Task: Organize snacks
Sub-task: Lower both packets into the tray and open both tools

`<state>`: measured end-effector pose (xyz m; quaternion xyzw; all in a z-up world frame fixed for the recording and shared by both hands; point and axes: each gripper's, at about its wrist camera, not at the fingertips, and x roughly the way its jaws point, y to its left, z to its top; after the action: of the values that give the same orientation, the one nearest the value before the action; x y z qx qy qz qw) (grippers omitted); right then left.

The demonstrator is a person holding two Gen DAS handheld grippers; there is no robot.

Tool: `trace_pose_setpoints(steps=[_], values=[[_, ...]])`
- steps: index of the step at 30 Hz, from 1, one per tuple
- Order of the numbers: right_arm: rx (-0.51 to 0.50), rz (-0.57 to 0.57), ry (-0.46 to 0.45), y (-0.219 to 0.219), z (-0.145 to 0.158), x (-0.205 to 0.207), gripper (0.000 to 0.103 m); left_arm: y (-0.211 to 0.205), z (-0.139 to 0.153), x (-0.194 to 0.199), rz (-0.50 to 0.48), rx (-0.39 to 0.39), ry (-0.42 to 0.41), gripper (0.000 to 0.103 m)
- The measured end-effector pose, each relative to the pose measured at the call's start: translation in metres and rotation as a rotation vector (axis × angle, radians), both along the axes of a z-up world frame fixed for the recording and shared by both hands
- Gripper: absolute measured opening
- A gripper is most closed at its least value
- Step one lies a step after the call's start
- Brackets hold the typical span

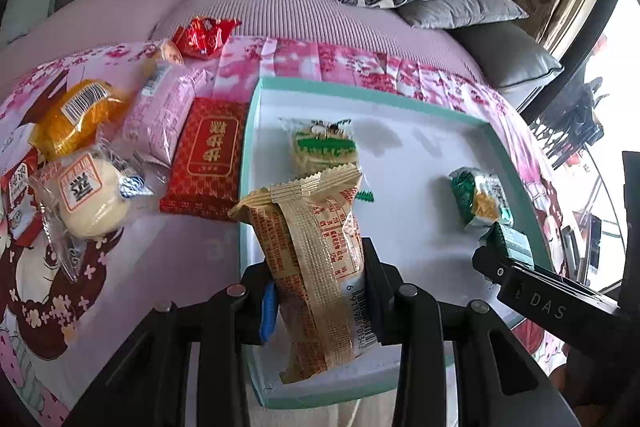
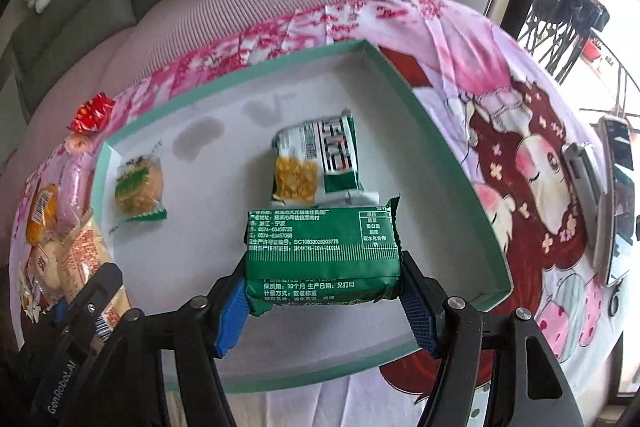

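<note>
Right, both claws loaded over the tray!
Left claw (image 1: 316, 287): clamped tight on a tall beige crinkle-sealed snack packet with red print (image 1: 316, 247), held upright above the tray's near-left corner.
Right claw (image 2: 324, 291): pads pressed on both ends of a dark green foil snack packet with white print (image 2: 324, 251), held flat and crosswise over the near half of the tray.
Tray: a shallow white cardboard box tray with a mint-green rim (image 2: 448, 143), lying on a pink cartoon-print cloth (image 2: 500, 75) spread over the sofa seat.
Already in the tray: a clear-wrapped round biscuit with green label (image 2: 138, 187) near the left wall; a green-and-white packet showing yellow filling (image 2: 316, 159) in the middle, just beyond the held green packet.
Left of the tray, on the cloth: a flat red packet with gold lettering (image 1: 206, 159) right beside the tray's wall, a pink wrapped roll (image 1: 160, 115), an orange wrapped cake (image 1: 76, 115), a pale round bun in clear wrap (image 1: 90, 199).
Far edge of the cloth: a crinkled red foil packet (image 1: 204, 37).
</note>
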<state>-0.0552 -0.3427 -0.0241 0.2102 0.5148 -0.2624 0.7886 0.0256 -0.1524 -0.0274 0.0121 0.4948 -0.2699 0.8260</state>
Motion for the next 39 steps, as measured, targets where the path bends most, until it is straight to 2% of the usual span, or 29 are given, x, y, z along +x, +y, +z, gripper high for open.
trace_pose_setpoints(steps=[9,11,14,17,25,28,31,32,36,39], values=[[0.031,0.002,0.013,0.0,-0.01,0.002,0.07,-0.001,-0.006,0.002,0.0,0.007,0.025,0.039],[0.036,0.0,0.012,0.0,-0.01,0.001,0.072,0.0,-0.007,0.004,0.002,-0.01,0.047,0.048],[0.035,0.0,0.011,0.0,-0.01,0.001,0.072,0.0,-0.006,0.005,-0.001,-0.042,0.076,0.055],[0.036,0.001,0.01,-0.001,-0.01,0.003,0.072,0.0,-0.001,0.001,-0.007,-0.038,0.046,0.063],[0.039,0.007,-0.039,-0.004,-0.001,0.005,0.074,0.006,0.02,-0.001,0.005,-0.058,-0.018,0.069],[0.033,0.012,-0.073,-0.003,0.004,0.005,0.077,0.013,0.03,-0.001,0.049,-0.071,-0.063,0.071],[0.009,0.022,-0.096,-0.001,0.01,0.006,0.079,0.024,0.037,0.002,0.122,-0.061,-0.103,0.079],[-0.001,0.024,-0.103,0.0,0.012,0.007,0.082,0.027,0.038,0.004,0.138,-0.058,-0.111,0.08],[-0.001,0.03,-0.123,0.003,0.014,0.007,0.085,0.038,0.036,0.012,0.189,-0.05,-0.11,0.082],[0.005,0.032,-0.122,0.005,0.013,0.005,0.087,0.047,0.032,0.017,0.23,-0.043,-0.095,0.088]])
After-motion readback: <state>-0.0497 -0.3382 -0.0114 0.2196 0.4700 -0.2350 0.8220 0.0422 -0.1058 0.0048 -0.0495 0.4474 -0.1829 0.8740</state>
